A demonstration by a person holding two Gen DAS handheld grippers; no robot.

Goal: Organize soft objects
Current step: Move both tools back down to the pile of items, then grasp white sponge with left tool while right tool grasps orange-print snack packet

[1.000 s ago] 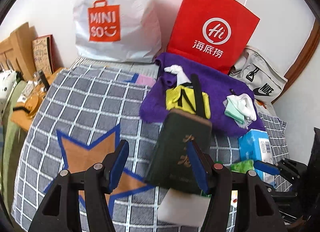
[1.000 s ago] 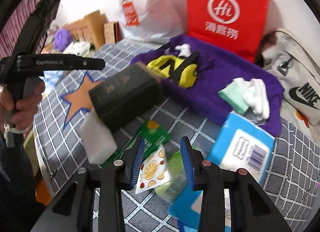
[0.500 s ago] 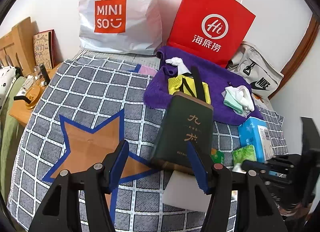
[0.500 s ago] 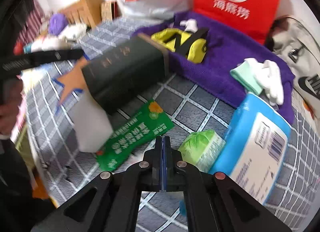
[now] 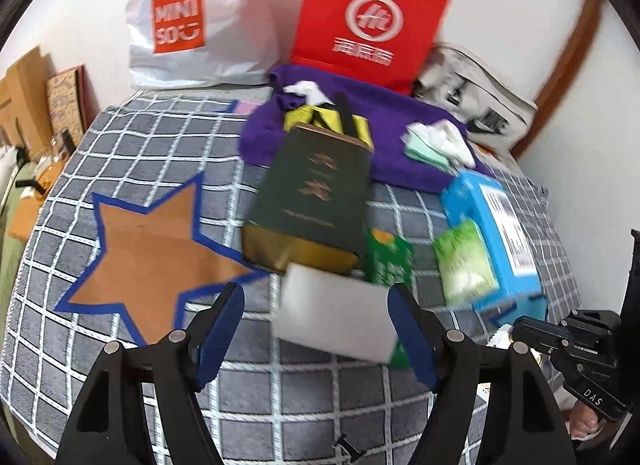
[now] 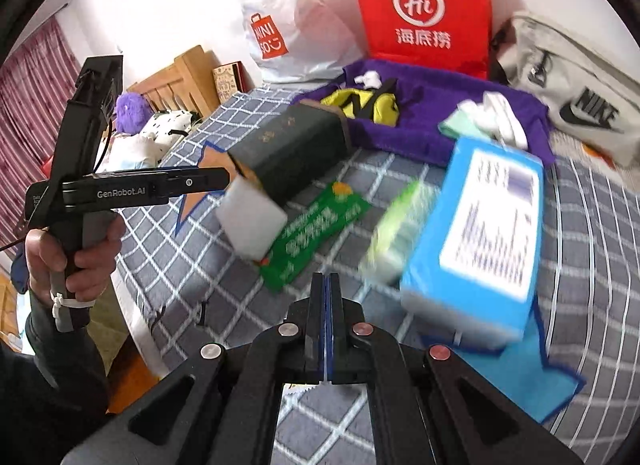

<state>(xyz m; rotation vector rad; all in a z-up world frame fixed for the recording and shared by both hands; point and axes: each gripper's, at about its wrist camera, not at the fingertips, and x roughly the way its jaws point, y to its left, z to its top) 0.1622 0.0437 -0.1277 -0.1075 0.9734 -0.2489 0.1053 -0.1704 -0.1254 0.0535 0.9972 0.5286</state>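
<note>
A white sponge block (image 5: 338,311) lies on the checked blanket (image 5: 160,153), half under a dark green box (image 5: 310,189). My left gripper (image 5: 320,333) is open, its fingers either side of the sponge's near edge. My right gripper (image 6: 326,325) is shut; a serrated white packet edge shows just under its jaws, so it may be pinching the orange-print sachet. A purple towel (image 5: 384,121) at the back holds a yellow pouch (image 5: 324,121), a white sock (image 5: 304,89) and white-and-mint socks (image 5: 436,141). The sponge also shows in the right wrist view (image 6: 252,221).
A green sachet (image 6: 316,233), a light green tissue pack (image 5: 466,265) and a blue tissue pack (image 5: 496,225) lie right of the sponge. A Miniso bag (image 5: 192,21), a red paper bag (image 5: 368,21) and a grey Nike bag (image 6: 576,105) stand behind. A brown star (image 5: 148,253) marks the blanket.
My right gripper closed over the orange-print sachet and lifted back. My left gripper pulled back and down, so the white sponge now sits between its open fingers.
</note>
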